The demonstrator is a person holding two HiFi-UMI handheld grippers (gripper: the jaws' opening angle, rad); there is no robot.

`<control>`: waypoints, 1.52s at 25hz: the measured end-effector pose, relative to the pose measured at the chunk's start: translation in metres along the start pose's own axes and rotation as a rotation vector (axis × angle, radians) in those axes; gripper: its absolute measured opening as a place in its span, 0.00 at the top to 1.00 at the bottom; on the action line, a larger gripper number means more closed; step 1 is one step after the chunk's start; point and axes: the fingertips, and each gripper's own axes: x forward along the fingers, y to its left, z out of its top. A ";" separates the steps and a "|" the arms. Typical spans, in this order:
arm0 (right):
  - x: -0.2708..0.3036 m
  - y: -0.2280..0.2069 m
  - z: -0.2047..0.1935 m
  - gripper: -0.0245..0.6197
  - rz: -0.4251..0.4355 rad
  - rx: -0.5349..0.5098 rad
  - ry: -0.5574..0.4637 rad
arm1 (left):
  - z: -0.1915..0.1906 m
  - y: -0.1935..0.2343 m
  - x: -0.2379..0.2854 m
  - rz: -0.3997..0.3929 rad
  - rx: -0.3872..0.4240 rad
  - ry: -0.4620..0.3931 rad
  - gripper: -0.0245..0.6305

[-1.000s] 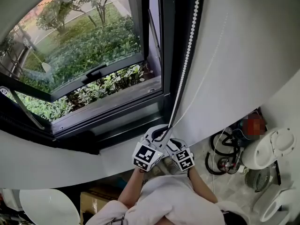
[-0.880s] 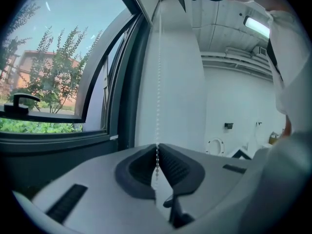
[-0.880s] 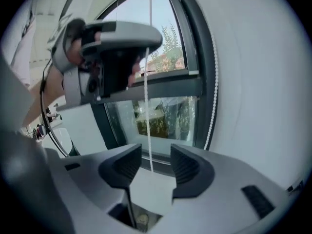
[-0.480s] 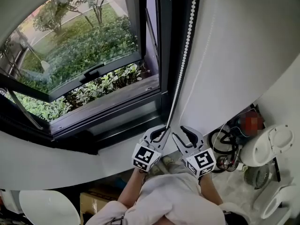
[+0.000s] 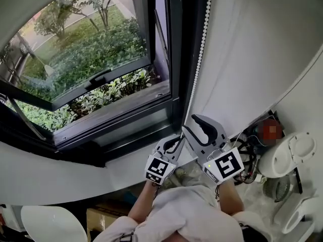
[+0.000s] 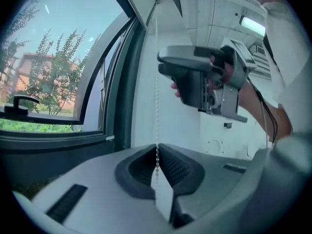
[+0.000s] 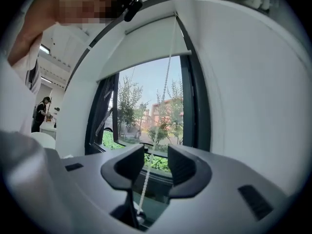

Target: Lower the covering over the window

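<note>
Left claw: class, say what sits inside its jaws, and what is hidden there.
The left claw, shut, pinches the white bead chain between its jaws. Below the pinch, the claw's own body covers the chain's lower run.

**White-walled workroom at ground level, perhaps an office or lab**

Shrubs (image 5: 101,49) are growing just outside the dark-framed window (image 5: 174,59). Cables (image 5: 249,141) are lying coiled on the floor at the right, ceiling light strips (image 6: 252,26) are glowing, and a person (image 7: 41,113) is standing far off.

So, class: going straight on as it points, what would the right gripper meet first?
Probably the bead chain between its jaws, open but just closing slightly; the window lies beyond, depth unclear.
</note>
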 end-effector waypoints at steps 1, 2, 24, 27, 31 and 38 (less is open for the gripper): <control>0.003 0.000 0.008 0.74 0.001 -0.007 -0.020 | -0.001 0.000 0.000 0.002 0.005 -0.001 0.93; 0.005 -0.001 0.015 0.74 0.000 -0.014 -0.038 | -0.001 0.000 0.000 0.005 0.010 -0.003 0.93; 0.017 -0.006 -0.011 0.97 -0.099 0.029 -0.063 | -0.041 -0.004 0.007 0.015 -0.001 0.053 0.93; 0.019 -0.003 -0.023 0.97 -0.090 0.045 -0.048 | -0.054 -0.003 0.008 0.018 -0.012 0.072 0.93; 0.022 0.003 -0.043 0.96 -0.072 0.070 -0.018 | -0.074 -0.001 0.008 0.021 -0.026 0.107 0.93; 0.025 0.005 -0.074 0.97 -0.064 0.106 0.021 | -0.105 0.000 0.010 0.030 -0.055 0.148 0.93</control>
